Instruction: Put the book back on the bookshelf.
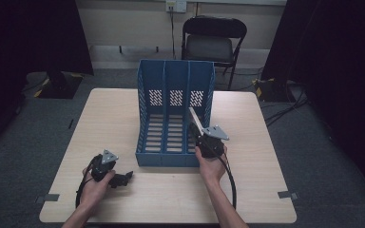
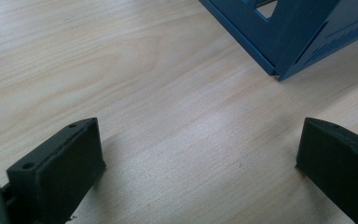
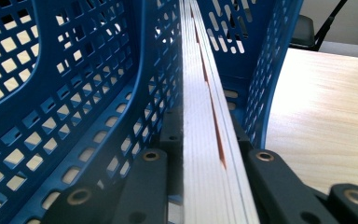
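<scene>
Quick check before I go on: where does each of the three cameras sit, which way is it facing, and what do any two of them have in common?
High view: above the person's side, looking forward and down on the table; both forearms, left gripper, right gripper.
Left gripper view: rides the left gripper, low over the tabletop, facing the file rack corner; jaws wide apart.
Right gripper view: rides the right gripper, looking into the rack's right compartment along the clamped book.
Shared: all three show the blue rack.

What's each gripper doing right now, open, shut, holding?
Left gripper: open, empty, over the wooden table.
Right gripper: shut on thin white book in blue plastic file rack.
</scene>
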A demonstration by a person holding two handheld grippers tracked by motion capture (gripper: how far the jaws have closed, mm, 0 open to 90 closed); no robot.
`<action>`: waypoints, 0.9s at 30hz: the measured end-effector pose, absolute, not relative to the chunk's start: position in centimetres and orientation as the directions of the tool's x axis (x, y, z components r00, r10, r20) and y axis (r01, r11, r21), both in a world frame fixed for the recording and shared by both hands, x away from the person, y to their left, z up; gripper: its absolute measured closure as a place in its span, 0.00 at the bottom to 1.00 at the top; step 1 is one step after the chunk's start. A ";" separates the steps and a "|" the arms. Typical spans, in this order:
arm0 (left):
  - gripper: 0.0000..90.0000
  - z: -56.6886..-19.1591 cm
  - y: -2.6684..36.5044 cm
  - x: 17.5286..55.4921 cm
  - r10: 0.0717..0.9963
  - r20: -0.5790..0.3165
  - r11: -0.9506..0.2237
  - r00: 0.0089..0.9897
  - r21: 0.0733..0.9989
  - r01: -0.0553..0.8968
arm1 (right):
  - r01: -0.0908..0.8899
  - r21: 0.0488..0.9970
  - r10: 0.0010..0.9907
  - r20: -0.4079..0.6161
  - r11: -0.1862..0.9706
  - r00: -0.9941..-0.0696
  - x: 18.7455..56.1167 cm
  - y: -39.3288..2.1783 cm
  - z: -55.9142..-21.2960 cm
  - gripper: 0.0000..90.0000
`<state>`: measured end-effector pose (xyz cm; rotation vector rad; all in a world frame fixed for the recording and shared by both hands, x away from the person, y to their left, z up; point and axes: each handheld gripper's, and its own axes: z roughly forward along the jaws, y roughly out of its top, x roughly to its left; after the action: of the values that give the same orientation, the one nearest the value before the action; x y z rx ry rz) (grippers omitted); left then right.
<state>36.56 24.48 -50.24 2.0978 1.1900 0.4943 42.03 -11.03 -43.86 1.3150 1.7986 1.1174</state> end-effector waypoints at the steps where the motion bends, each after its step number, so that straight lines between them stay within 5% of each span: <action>1: 0.00 -50.2 24.5 36.6 0.858 0.000 -0.363 0.513 0.708 0.605 | 0.411 0.901 0.956 -0.012 0.137 -0.293 42.0 -11.0 -43.9 0.85; 27: 0.00 -50.3 24.5 36.6 0.859 0.002 -0.362 0.512 0.709 0.604 | 0.381 0.924 0.996 0.052 -0.020 -0.075 41.7 -10.9 -43.8 0.85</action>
<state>36.57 24.47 -50.26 2.0967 1.1893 0.4976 41.69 -10.95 -43.79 1.4803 1.5416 1.0897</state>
